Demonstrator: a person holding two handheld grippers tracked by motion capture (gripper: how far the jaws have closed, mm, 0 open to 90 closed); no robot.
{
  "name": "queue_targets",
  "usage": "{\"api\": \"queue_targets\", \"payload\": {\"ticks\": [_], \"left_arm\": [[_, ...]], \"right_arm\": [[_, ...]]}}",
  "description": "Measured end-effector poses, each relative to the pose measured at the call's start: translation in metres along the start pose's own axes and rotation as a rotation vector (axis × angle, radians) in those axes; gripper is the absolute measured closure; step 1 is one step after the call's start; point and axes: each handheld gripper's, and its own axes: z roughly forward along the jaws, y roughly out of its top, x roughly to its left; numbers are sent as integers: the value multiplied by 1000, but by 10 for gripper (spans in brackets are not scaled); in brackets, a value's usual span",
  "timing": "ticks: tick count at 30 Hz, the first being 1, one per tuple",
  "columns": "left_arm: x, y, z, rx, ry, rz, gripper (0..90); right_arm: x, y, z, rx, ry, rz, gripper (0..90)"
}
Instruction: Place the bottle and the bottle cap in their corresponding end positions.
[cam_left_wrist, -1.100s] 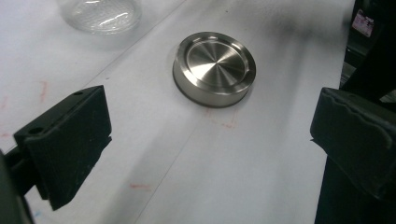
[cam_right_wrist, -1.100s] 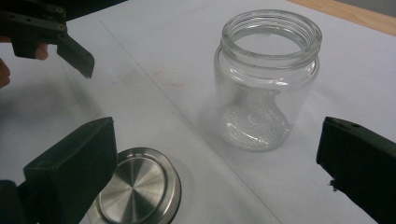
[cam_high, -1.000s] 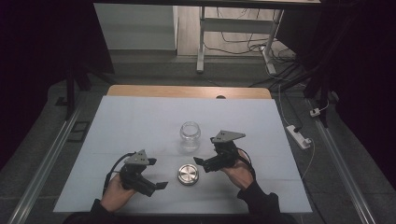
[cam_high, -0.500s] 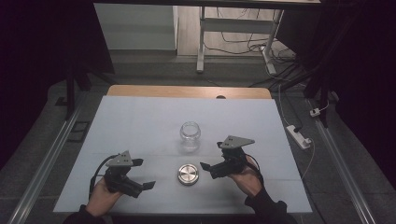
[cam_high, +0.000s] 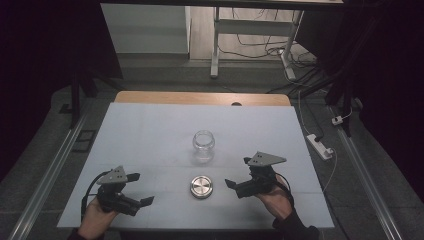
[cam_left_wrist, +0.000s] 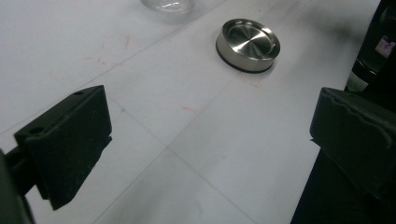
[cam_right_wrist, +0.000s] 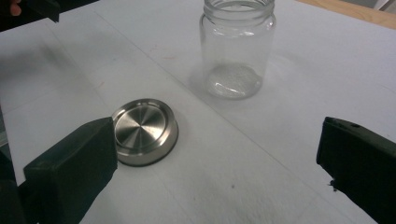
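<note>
An empty clear glass jar (cam_high: 203, 145) stands upright and lidless at the table's middle. Its round steel lid (cam_high: 202, 186) lies flat on the white sheet just in front of it. My left gripper (cam_high: 141, 188) rests open near the front left edge, well left of the lid, with nothing between its jaws. My right gripper (cam_high: 238, 172) sits open right of the lid, also empty. The left gripper view has the lid (cam_left_wrist: 248, 45) far ahead and the jar's base (cam_left_wrist: 168, 4) at the top. The right gripper view looks past its wide jaws at the lid (cam_right_wrist: 144, 130) and the jar (cam_right_wrist: 236, 51).
The white table (cam_high: 150, 130) has a wooden strip (cam_high: 200, 98) along its far edge. A power strip (cam_high: 320, 146) lies on the floor at the right, with metal rails (cam_high: 55, 170) along both sides. A white stand's legs (cam_high: 215, 45) rise behind the table.
Both grippers have drawn back from the lid toward the front edge, the left one sliding farther left, the right one a little right. Jar and lid have not moved.
</note>
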Motion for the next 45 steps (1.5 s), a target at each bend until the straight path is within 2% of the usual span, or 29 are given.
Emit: {"api": "queue_targets", "payload": {"ticks": [13,32,45], "left_arm": [[1,-20,-19,3,80,-34,0],[5,-42,-40,-5,155,-95,0],[6,-52,-48,2,200,-119,0]], "right_arm": [[-9,-17,-31,-14,-70,37,0],[-19,-51,-71,-10,-171,114,0],[-22,-77,-84,36,-226,156,0]]}}
